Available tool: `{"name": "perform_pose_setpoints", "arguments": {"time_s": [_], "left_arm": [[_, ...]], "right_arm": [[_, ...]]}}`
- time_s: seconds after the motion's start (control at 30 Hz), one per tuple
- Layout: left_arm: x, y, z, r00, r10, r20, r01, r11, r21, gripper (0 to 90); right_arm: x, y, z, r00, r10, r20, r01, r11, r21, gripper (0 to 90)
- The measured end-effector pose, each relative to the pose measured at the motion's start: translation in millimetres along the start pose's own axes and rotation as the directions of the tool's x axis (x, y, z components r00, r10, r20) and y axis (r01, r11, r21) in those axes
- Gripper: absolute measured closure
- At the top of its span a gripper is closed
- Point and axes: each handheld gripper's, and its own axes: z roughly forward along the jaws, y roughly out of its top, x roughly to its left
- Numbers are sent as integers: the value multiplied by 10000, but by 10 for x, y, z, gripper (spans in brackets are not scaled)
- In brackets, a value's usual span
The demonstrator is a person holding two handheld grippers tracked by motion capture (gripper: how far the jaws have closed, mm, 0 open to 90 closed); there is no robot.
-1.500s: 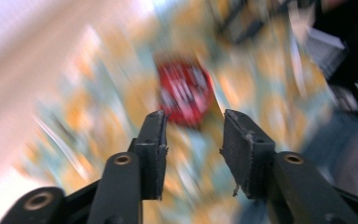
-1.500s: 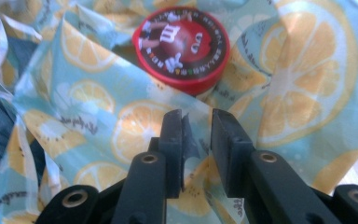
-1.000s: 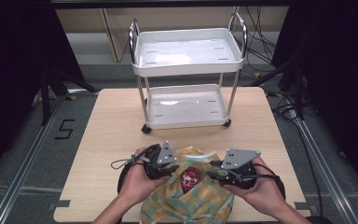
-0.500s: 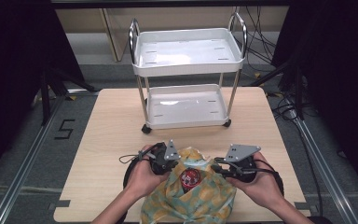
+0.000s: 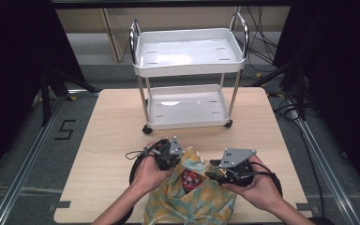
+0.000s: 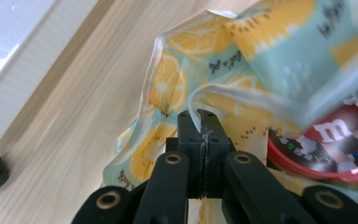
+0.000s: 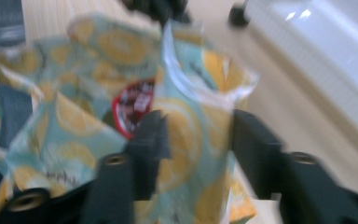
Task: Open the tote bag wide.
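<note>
Since the earlier frame, left gripper jaws have closed, pinching the rim of the lemon-printed plastic bag on the desk. Right gripper jaws, closing, straddle the opposite rim without pressing. Bag-opening in hand; next, right grip, then spread around the red snack tub.

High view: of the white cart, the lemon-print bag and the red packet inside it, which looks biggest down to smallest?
1. White cart, largest, though farther from the camera.
2. Lemon-print bag.
3. Red packet, smallest, partly hidden by the bag.
</note>
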Motion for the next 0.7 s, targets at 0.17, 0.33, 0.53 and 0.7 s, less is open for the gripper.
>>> {"name": "perform_pose_setpoints", "arguments": {"time_s": [0.17, 0.33, 0.53, 0.7], "left_arm": [[52, -21, 44, 10000, -65, 30, 65, 10000, 68, 885], [103, -52, 127, 9997, -69, -216, 72, 9999, 102, 879], [95, -115, 281, 9997, -231, -116, 236, 9988, 429, 874], [105, -175, 426, 9995, -320, -74, 325, 9967, 747, 869]], "right_arm": [[-108, -96, 84, 9982, 517, 293, -532, 9972, 517, 900], [-258, -175, 144, 9880, 945, 1222, -1011, 9937, 493, 900], [-284, -312, 294, 9819, 1105, 1536, -1306, 9833, 1271, 900], [-291, -396, 396, 9804, 1154, 1595, -1413, 9766, 1624, 900]]}}
